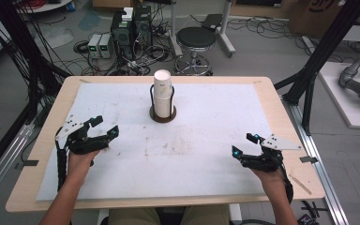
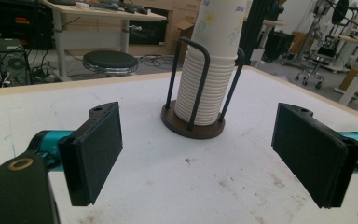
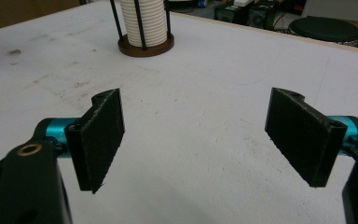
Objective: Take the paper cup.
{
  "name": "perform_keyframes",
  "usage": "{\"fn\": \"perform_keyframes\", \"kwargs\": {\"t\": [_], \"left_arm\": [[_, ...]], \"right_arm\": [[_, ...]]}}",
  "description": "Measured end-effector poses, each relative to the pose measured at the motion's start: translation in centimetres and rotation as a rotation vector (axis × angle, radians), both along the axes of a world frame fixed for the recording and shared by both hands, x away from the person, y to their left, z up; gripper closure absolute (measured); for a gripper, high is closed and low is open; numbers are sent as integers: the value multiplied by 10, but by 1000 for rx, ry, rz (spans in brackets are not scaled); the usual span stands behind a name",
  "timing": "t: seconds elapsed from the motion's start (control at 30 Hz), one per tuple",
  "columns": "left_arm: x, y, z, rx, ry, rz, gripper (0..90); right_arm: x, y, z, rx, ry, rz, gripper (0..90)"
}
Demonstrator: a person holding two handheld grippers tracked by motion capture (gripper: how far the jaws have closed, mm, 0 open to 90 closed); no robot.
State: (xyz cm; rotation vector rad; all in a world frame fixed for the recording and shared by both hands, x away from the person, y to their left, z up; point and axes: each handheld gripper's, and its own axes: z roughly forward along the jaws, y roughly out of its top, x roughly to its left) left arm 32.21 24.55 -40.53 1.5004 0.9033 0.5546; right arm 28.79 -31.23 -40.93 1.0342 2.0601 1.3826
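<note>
A tall stack of white paper cups (image 1: 162, 93) stands upright in a dark wire holder with a round brown base (image 1: 162, 115), at the back middle of the white mat. The same cup stack (image 2: 206, 79) rises just ahead in the left gripper view, and the cup stack (image 3: 144, 21) shows far off at the top of the right gripper view. My left gripper (image 1: 105, 125) rests at the mat's left side, open, with nothing between its jaws. At the right side my right gripper (image 1: 243, 144) is also open and empty. Both point toward the holder from a distance.
The white mat (image 1: 201, 140) covers most of the wooden table (image 1: 281, 122). Behind the table stand a black stool (image 1: 195, 40), computer boxes and loose cables on the floor. Black frame posts rise at both sides.
</note>
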Motion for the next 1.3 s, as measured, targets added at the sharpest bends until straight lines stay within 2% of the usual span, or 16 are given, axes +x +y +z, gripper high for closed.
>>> {"fn": "perform_keyframes", "kwargs": {"t": [0.1, 0.4, 0.5, 0.53, 0.67, 0.7, 1.0, 1.23, 1.3], "left_arm": [[7, -2, 5, -5, -5, -9, 161], [28, -16, 29, 13, -23, -63, 160], [42, -24, 40, 29, -32, -104, 159], [42, -24, 40, 29, -32, -104, 160], [57, -35, 50, 35, -29, -130, 160], [63, -40, 54, 47, -27, -140, 160], [86, -58, 71, 72, -33, -168, 160], [112, -81, 86, 101, -22, -190, 161], [115, -85, 87, 108, -19, -192, 160]], "right_arm": [[0, 2, 0, -3, 7, 6, 199], [2, 6, 2, -6, 13, 12, 199], [2, 5, 2, -8, 17, 17, 199], [2, 5, 2, -8, 17, 17, 199], [2, 4, 2, -6, 19, 15, 199], [3, 3, 2, -5, 21, 15, 199], [2, 3, 3, -8, 23, 17, 199], [3, 3, 4, -3, 21, 21, 199], [3, 3, 4, -3, 21, 22, 199]]}}
